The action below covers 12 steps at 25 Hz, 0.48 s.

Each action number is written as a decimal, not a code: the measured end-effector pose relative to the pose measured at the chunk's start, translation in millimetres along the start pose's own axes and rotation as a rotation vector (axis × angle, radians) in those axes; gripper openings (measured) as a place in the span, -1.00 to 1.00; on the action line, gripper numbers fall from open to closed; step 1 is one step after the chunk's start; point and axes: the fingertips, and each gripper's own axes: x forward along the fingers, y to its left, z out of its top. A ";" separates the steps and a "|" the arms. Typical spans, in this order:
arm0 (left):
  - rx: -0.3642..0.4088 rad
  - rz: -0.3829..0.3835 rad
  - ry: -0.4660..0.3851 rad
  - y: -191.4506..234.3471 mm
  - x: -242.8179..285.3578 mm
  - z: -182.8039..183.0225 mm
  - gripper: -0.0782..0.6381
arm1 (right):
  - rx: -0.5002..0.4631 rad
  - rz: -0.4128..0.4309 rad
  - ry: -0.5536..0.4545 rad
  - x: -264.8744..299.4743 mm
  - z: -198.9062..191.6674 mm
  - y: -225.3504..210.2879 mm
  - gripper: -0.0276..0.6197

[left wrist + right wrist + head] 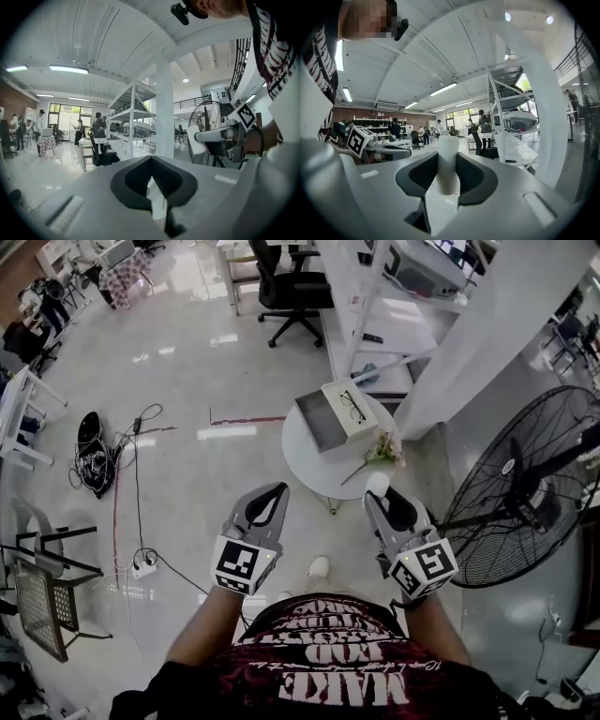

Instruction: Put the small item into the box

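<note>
The small item (pixel 448 161), a white rounded piece standing upright, is pinched between the dark pads of your right gripper (pixel 449 158); the jaws close partway on it and its top rises above them. Your left gripper (pixel 151 158) has its jaws pressed together at the tips with nothing between them, so it plays no part in the carry.

In the head view, both tools are held out level in front of your chest, the left gripper (pixel 277 491) over bare floor and the right gripper (pixel 386 499) at the near edge of the round table (pixel 309 470), with the small item (pixel 377 484) showing as a white cap at its tip.

Further out on the table, the box (pixel 317 423) lies open, its grey inside bare, with a pair of glasses (pixel 352 406) on the white part beside it. A flower sprig (pixel 382 451) lies between you and the box.

The pickup looks done. What remains, as I judge it, is to reach over the flower, bring the item above the grey opening, and release it there.
</note>
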 end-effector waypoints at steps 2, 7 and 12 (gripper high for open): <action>0.003 0.005 0.004 0.3 10.3 2.5 -0.78 | 0.010 0.009 -0.001 6.8 2.6 -11.2 -0.45; 0.017 0.022 0.024 2.6 35.1 6.0 -0.78 | 0.021 0.046 -0.013 21.3 8.7 -33.0 -0.45; 0.021 0.078 0.000 12.0 48.3 21.0 -0.78 | 0.033 0.099 -0.014 34.6 11.3 -45.7 -0.45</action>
